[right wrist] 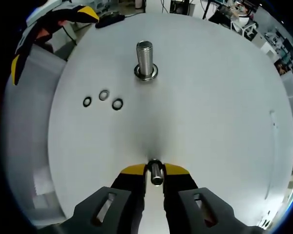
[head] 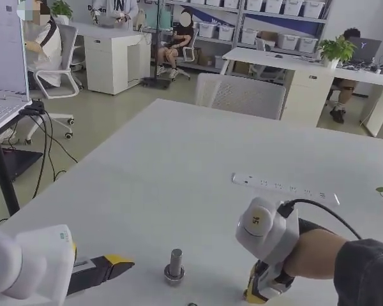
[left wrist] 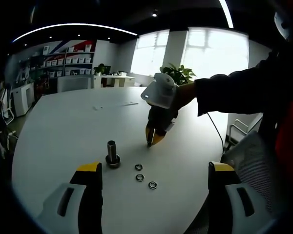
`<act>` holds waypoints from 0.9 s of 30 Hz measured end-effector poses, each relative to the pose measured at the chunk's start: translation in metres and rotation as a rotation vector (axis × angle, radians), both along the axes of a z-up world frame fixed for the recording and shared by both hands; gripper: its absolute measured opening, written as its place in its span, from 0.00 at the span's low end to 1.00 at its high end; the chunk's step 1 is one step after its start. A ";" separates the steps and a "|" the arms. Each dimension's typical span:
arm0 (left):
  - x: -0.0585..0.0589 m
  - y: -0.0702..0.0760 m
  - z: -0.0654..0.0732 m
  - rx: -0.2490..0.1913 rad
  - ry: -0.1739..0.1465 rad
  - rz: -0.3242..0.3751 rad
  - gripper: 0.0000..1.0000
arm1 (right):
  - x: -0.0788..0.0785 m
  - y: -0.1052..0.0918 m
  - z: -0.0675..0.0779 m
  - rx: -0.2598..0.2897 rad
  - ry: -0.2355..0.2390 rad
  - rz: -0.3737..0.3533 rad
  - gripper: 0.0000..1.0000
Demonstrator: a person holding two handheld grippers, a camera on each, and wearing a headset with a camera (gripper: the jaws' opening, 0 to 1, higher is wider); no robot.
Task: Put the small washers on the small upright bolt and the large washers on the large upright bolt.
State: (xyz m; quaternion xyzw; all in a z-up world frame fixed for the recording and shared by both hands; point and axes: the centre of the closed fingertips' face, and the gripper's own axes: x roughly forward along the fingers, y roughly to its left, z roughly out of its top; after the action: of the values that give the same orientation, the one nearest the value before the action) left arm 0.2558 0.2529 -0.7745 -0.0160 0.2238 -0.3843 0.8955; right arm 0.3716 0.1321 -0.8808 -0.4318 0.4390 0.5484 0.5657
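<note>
right gripper (right wrist: 156, 168) shut tight on small bolt (right wrist: 156, 175), bottom middle | left gripper (left wrist: 154, 168) wide open, empty | small washers (right wrist: 104, 95) upper left, near large bolt (right wrist: 145, 54) | risk: small bolt may tip over if let go crooked

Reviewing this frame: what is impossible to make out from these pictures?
Both gripper views: washers too small to tell large from small.
Head view: washers cut off by the bottom edge; small bolt hidden behind the right tool and hand.
Right gripper view: small bolt's foot hidden by its own top, so contact with the table is unclear.
</note>
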 end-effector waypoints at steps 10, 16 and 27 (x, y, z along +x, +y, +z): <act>0.000 -0.001 0.000 -0.001 0.001 -0.002 0.89 | -0.001 -0.001 -0.001 0.003 0.005 -0.009 0.15; 0.001 -0.001 0.000 0.000 0.000 -0.002 0.89 | 0.000 -0.002 0.002 0.016 0.001 -0.022 0.19; 0.000 -0.001 0.001 0.002 -0.003 -0.003 0.90 | 0.003 -0.002 0.007 0.050 -0.001 -0.052 0.34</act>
State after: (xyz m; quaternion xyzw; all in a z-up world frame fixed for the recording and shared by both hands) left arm 0.2560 0.2519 -0.7739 -0.0144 0.2230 -0.3854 0.8953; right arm 0.3742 0.1305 -0.8736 -0.4064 0.4360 0.5443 0.5904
